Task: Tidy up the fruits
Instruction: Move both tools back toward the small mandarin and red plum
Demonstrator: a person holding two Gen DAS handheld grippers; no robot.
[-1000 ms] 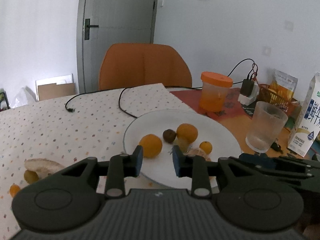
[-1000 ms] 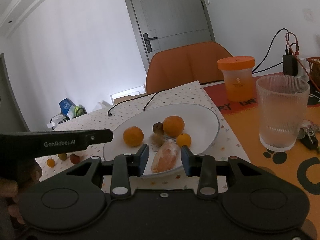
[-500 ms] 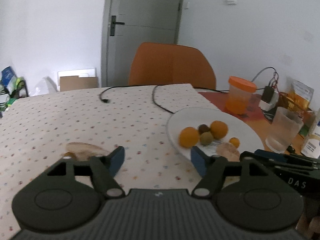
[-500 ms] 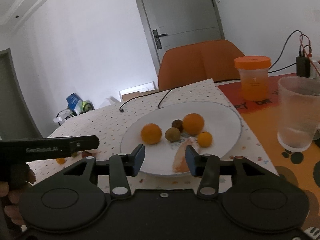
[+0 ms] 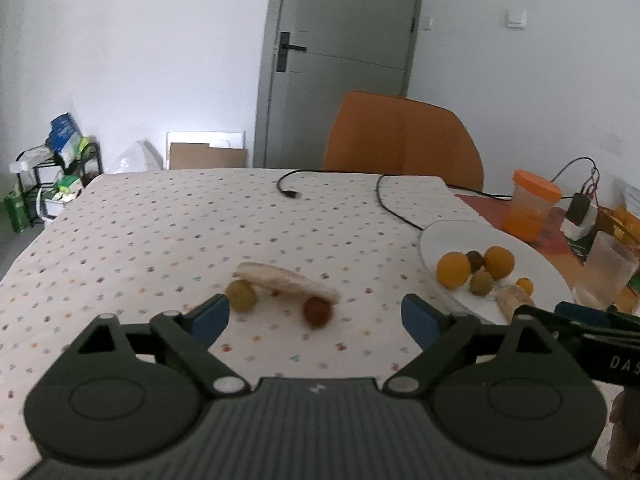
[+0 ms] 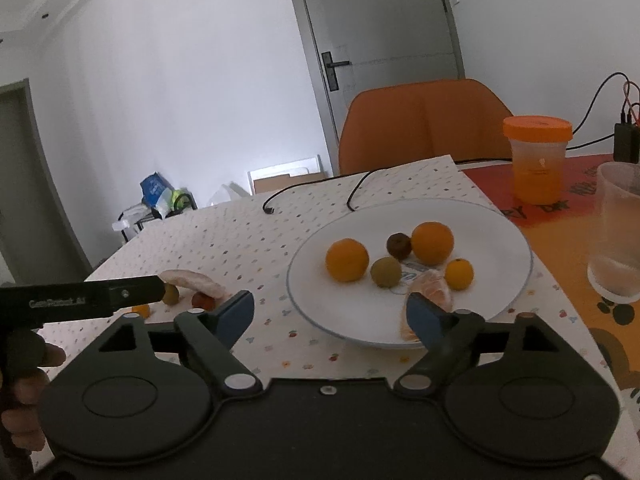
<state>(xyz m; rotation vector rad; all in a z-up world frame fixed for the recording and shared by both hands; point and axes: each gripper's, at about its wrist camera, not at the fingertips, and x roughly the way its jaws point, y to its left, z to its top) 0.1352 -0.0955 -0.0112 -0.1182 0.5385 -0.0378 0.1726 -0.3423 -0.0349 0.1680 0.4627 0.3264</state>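
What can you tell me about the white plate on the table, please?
The white plate is round, shallow and glossy, probably ceramic, with a thin dark line at its rim. It lies flat on the dotted tablecloth, its right side reaching the orange mat. It holds two oranges, a smaller orange fruit, a green fruit, a dark brown one and a peeled citrus piece. Neither tongs touch it.

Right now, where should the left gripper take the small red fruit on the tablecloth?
Grip the red fruit across its round middle. Come from the near side, where the left gripper is open; the pale peel overhangs it behind, so a low, level approach probably avoids the peel.
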